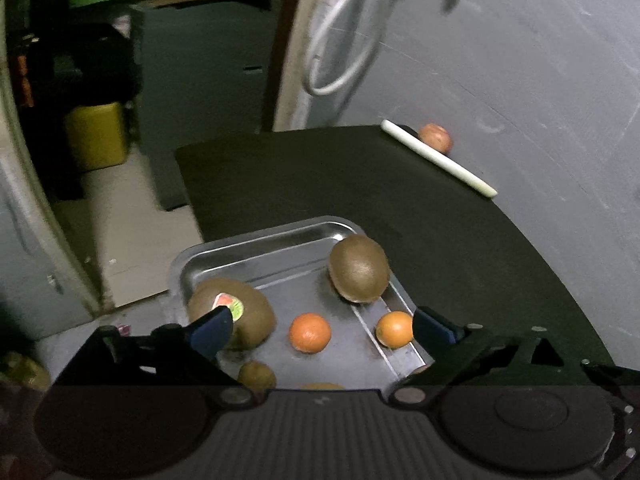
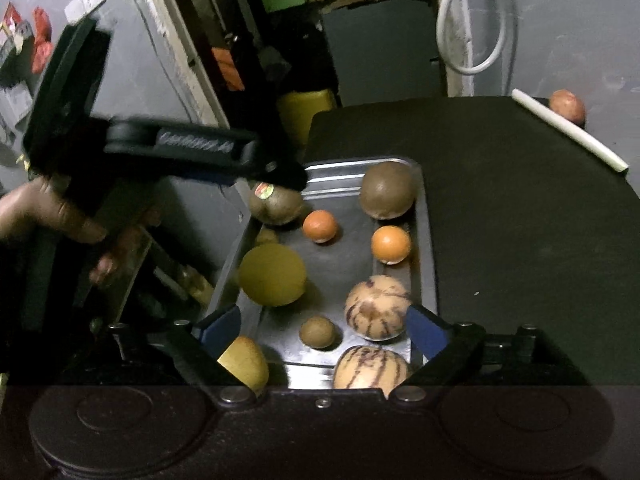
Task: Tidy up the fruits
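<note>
A steel tray (image 1: 256, 242) (image 2: 426, 240) on the dark table holds the fruit. In it lie a stickered kiwi (image 1: 256, 320) (image 2: 276, 204), a second kiwi (image 1: 358, 268) (image 2: 387, 190), two oranges (image 1: 310, 333) (image 2: 391, 245), a yellow-green ball-shaped fruit (image 2: 272, 274), two striped melons (image 2: 376, 306) and a small brown fruit (image 2: 318, 332). My left gripper (image 1: 322, 328) hangs open over the tray's far end, with an orange below the gap and nothing held. My right gripper (image 2: 323, 330) is open above the near end, its pads off every fruit.
A reddish fruit (image 1: 436, 138) (image 2: 567, 106) sits behind a white stick (image 1: 438, 158) (image 2: 568, 132) by the grey wall. A hand (image 2: 48, 216) holds the left tool at the tray's left. A yellow bin (image 1: 96, 134) and dark cabinet (image 1: 200, 80) stand beyond the table edge.
</note>
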`<state>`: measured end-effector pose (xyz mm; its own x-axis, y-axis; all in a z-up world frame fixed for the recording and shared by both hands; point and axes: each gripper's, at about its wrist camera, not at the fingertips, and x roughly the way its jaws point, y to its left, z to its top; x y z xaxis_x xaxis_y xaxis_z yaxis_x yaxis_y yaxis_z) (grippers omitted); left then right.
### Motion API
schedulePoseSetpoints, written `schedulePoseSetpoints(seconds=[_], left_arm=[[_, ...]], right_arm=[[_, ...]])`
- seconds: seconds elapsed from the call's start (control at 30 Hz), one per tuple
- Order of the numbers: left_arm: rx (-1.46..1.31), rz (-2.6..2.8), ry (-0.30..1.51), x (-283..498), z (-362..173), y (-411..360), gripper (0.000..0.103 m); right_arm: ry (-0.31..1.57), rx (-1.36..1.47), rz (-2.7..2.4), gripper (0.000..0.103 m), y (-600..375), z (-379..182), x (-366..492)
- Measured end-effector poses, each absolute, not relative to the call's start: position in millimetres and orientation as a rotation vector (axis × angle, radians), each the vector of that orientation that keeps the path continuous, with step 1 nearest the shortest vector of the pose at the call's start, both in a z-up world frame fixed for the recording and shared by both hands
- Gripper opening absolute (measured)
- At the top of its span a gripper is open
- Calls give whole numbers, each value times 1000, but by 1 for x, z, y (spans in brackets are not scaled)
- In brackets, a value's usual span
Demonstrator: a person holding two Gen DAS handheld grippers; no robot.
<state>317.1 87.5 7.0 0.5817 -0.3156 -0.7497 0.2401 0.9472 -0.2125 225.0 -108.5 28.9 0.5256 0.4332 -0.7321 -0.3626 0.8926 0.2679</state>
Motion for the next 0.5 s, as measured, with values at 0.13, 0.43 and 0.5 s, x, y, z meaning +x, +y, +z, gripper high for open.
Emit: schedulePoseSetpoints(seconds=[0.13,0.43,0.5], left_arm=[[-113,-241,877,299,15,91,101],[-149,-51,822,248,29,99,102],[-157,-14,810,236,31,99,102]], right_arm=[[869,113,470,94,-121,36,221],[801,119,471,99,-147,50,205],[783,105,472,99,-152,52,200]])
